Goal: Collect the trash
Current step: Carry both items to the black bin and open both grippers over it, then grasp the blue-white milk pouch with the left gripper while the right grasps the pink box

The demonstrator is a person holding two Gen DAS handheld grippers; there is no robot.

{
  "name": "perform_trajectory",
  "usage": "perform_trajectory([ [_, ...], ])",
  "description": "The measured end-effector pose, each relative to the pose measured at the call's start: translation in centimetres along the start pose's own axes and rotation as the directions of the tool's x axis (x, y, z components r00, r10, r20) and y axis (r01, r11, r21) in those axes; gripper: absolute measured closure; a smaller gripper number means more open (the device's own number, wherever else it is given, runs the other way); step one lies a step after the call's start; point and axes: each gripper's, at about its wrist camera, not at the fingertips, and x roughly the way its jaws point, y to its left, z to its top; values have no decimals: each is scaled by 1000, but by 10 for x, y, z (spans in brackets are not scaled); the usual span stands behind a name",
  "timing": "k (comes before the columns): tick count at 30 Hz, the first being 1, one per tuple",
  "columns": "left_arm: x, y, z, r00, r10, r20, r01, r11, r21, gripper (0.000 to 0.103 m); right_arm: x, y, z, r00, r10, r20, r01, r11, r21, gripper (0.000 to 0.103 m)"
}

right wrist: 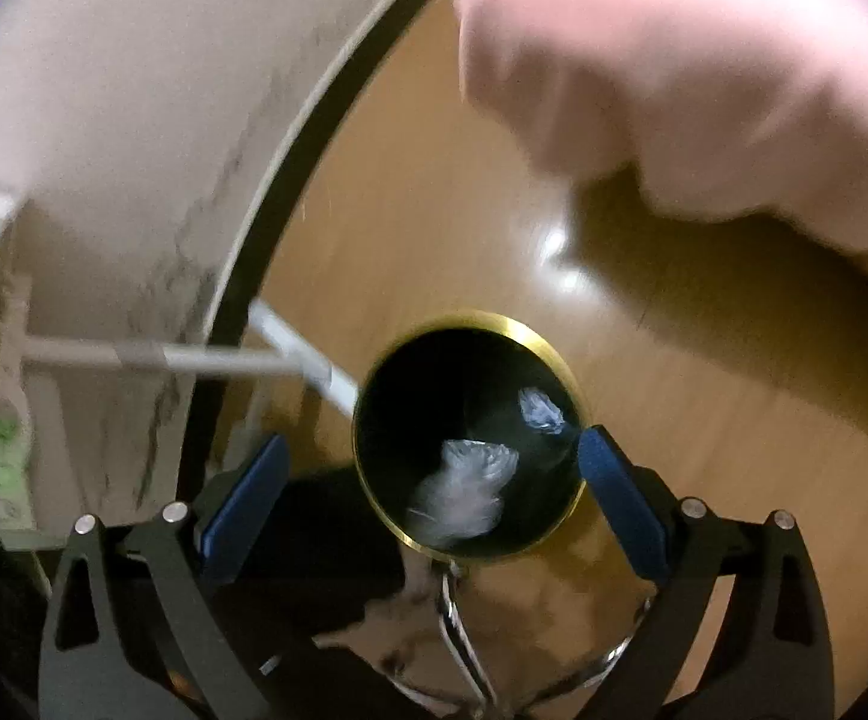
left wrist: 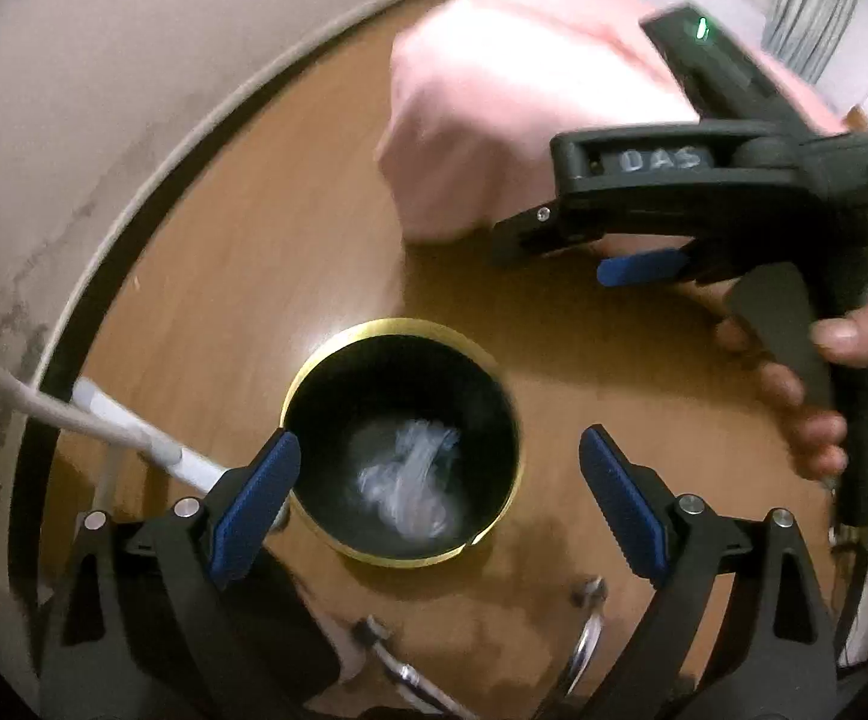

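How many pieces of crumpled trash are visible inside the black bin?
2 in the right wrist view: one large wad low in the bin, one smaller piece by its far wall. More may be hidden.

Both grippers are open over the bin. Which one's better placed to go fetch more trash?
Right, probably. The left gripper hangs directly over the bin with clear plastic inside; the right gripper is already off to the side by the pink cloth, open and empty.

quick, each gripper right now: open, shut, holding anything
Left gripper: open, holding nothing, above the black bin.
Right gripper: open, holding nothing, above the same bin.
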Motion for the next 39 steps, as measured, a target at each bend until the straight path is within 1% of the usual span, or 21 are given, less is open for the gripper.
perform_trajectory([
  [2, -52, -14, 9, 990, -12, 137, 8, 1000, 28, 12, -35, 8, 5, 990, -60, 128, 62, 998, -16, 9],
  [3, -68, -18, 14, 982, -6, 188, -2, 999, 41, 12, -64, 15, 4, 968, -98, 230, 107, 994, -29, 9],
  [5, -120, -22, 22, 947, 26, 320, -51, 996, 69, 12, -112, 34, -3, 893, -158, 421, 197, 979, -51, 7],
  [7, -181, -14, 23, 884, 114, 453, -148, 988, 42, 10, -149, 56, -17, 789, -193, 584, 280, 958, -62, 7],
  [9, -225, 6, 15, 823, 207, 530, -222, 974, -35, 7, -165, 79, -33, 723, -187, 665, 324, 942, -86, 7],
  [10, -248, 23, 6, 789, 272, 551, -261, 960, -101, 7, -167, 87, -37, 714, -172, 679, 322, 941, -101, 7],
  [11, -260, 37, -2, 769, 317, 554, -284, 947, -148, 7, -168, 96, -44, 705, -145, 694, 312, 943, -119, 7],
  [14, -303, 96, -44, 696, 516, 499, -384, 855, -349, 7, -164, 130, -65, 697, -23, 717, 266, 936, -230, 7],
  [17, -341, 155, -104, 626, 697, 350, -458, 692, -558, 7, -151, 187, -78, 732, 87, 675, 249, 889, -385, 7],
  [19, -371, 190, -155, 585, 778, 231, -466, 555, -690, 7, -142, 235, -85, 755, 172, 633, 213, 848, -485, 7],
  [21, -384, 211, -186, 590, 790, 169, -439, 489, -754, 7, -135, 285, -100, 765, 265, 587, 176, 790, -587, 7],
  [23, -390, 228, -205, 609, 783, 127, -430, 461, -777, 7, -131, 324, -116, 779, 329, 534, 144, 734, -664, 7],
  [26, -382, 251, -202, 634, 764, 118, -445, 486, -752, 7, -120, 384, -142, 804, 412, 430, 79, 642, -763, 7],
  [27, -377, 258, -194, 647, 752, 127, -449, 511, -733, 7, -115, 405, -151, 813, 433, 388, 52, 610, -791, 7],
  [30, -362, 273, -175, 663, 739, 117, -485, 544, -684, 8, -107, 441, -166, 822, 452, 347, 28, 576, -817, 7],
  [31, -354, 283, -173, 669, 735, 110, -493, 550, -674, 13, -105, 451, -170, 827, 451, 334, 20, 572, -820, 7],
  [32, -353, 289, -172, 679, 727, 106, -493, 558, -668, 44, -102, 461, -169, 833, 449, 323, 12, 569, -822, 7],
  [33, -351, 298, -175, 707, 700, 105, -466, 572, -675, 70, -99, 468, -174, 839, 446, 310, 4, 566, -825, 7],
  [35, -359, 307, -188, 737, 656, 165, -373, 597, -710, 72, -91, 485, -180, 855, 425, 296, 8, 561, -828, 7],
  [36, -367, 306, -192, 728, 662, 179, -365, 594, -717, 74, -86, 493, -183, 861, 415, 294, 12, 560, -828, 7],
  [39, -402, 299, -210, 663, 718, 212, -366, 557, -746, 74, -73, 513, -184, 881, 390, 266, 11, 546, -838, 7],
])
